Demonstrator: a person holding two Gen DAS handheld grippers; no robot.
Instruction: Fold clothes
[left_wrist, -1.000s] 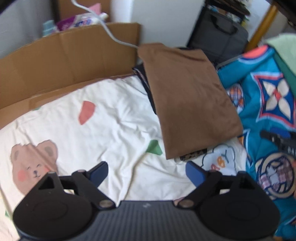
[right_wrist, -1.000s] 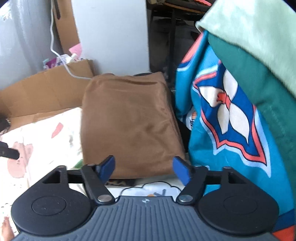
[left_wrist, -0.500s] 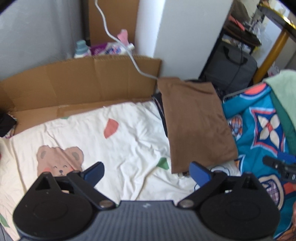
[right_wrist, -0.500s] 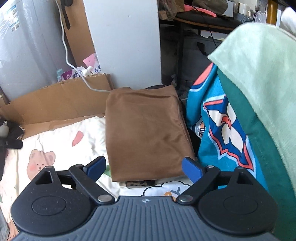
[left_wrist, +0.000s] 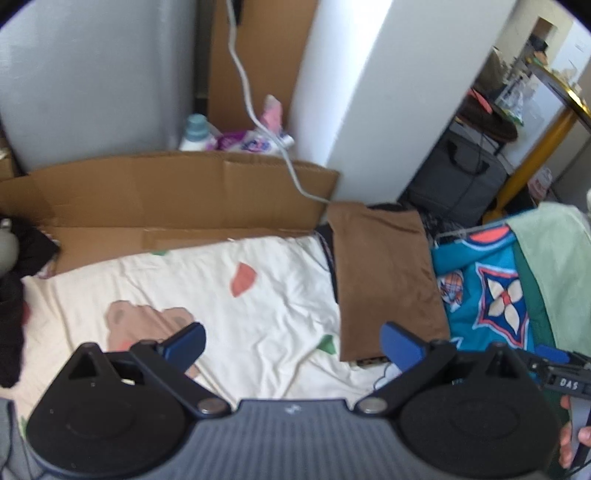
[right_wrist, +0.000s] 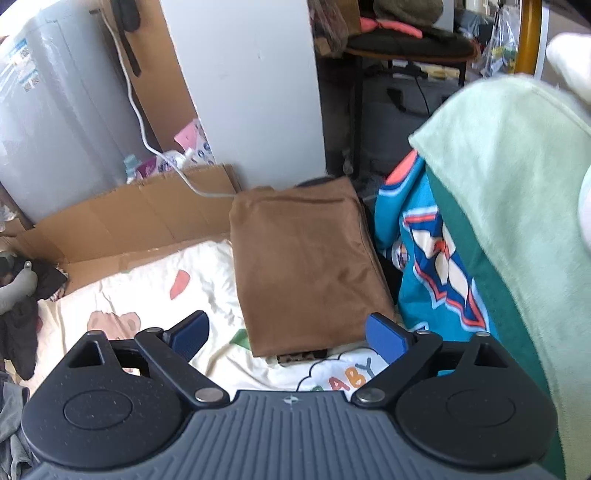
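Observation:
A folded brown garment (left_wrist: 384, 273) (right_wrist: 306, 266) lies flat on top of other folded clothes, whose dark edge (left_wrist: 328, 251) shows on the left side of the stack. The stack rests at the right end of a white bear-print sheet (left_wrist: 258, 306) (right_wrist: 147, 295). My left gripper (left_wrist: 291, 334) hangs open well above the sheet, left of the brown garment, with nothing between its blue pads. My right gripper (right_wrist: 288, 323) hovers high over the garment's near edge. Its jaws are opening and nothing is between them.
A teal patterned blanket (left_wrist: 491, 295) (right_wrist: 424, 266) under a pale green cloth (right_wrist: 517, 184) rises on the right. Flattened cardboard (left_wrist: 166, 192) lines the far side of the sheet. Dark clothes (left_wrist: 14, 295) (right_wrist: 22, 295) are piled at the left. A white cable (left_wrist: 258, 122) hangs down to the stack.
Both grippers have risen, so the brown garment and sheet look smaller and more of the room shows. The right jaws have spread wider, the left ones slightly.

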